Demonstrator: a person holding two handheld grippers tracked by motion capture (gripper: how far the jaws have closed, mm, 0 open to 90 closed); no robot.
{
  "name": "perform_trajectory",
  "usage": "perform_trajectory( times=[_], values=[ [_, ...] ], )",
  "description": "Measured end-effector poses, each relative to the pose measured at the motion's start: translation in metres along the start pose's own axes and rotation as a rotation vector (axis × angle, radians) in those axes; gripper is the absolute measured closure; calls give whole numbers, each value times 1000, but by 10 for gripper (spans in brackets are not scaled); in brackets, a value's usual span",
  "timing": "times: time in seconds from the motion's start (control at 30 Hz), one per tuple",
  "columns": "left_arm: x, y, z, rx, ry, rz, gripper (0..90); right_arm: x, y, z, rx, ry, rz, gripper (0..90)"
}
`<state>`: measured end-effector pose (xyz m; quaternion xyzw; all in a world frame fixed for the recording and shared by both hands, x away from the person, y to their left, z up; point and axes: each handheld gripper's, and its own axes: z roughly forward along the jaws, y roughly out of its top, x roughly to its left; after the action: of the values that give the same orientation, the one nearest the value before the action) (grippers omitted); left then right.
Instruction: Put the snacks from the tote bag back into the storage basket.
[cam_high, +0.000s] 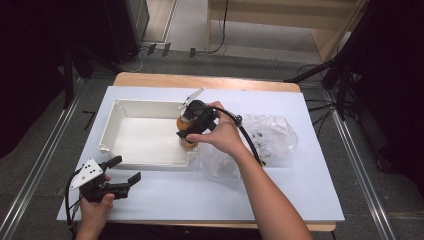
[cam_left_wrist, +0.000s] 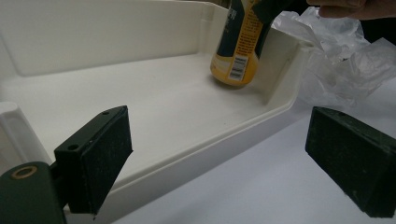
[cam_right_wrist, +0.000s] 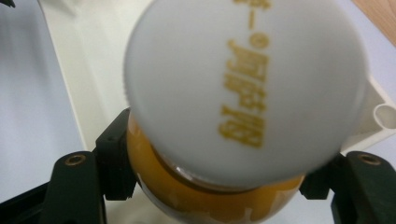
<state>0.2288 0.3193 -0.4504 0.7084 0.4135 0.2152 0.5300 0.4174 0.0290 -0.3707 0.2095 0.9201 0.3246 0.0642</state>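
Note:
An orange drink bottle (cam_left_wrist: 236, 51) with a white cap (cam_right_wrist: 243, 88) stands upright in the near right corner of the white tray (cam_high: 145, 132). My right gripper (cam_high: 192, 130) comes down from above and is shut on the bottle (cam_right_wrist: 210, 200), its black jaws pressed against both sides below the cap. Near the table's front left, my left gripper (cam_high: 126, 170) lies low on the white sheet just outside the tray's near wall (cam_left_wrist: 196, 154). Its jaws stand wide apart with nothing between them.
A crumpled clear plastic bag (cam_high: 265, 137) lies on the white sheet right of the tray, and it also shows in the left gripper view as plastic bag (cam_left_wrist: 345, 60). Floor rails run along both sides of the wooden table (cam_high: 200, 80). Black stands flank the far corners.

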Motion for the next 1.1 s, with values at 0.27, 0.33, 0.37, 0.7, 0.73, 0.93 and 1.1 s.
perform_trajectory(
  times=[0.27,0.33,0.37,0.7,0.73,0.93,1.1],
  values=[
    [0,0,0,1,0,2,78,-1,-2,1,7,-3,-6,302],
    [0,0,0,2,0,2,78,-1,-2,2,12,0,-9,302],
    [0,0,0,2,-1,3,78,-1,-2,2,15,1,-10,302],
    [0,0,0,1,-1,1,78,-1,-6,6,18,10,-8,301],
    [0,0,0,0,-2,1,78,-1,-6,6,20,12,-8,301],
    [0,0,0,2,-1,1,78,-1,-6,7,16,13,-4,297],
    [0,0,0,3,-3,3,78,0,-6,6,-5,11,9,253]
  ],
)
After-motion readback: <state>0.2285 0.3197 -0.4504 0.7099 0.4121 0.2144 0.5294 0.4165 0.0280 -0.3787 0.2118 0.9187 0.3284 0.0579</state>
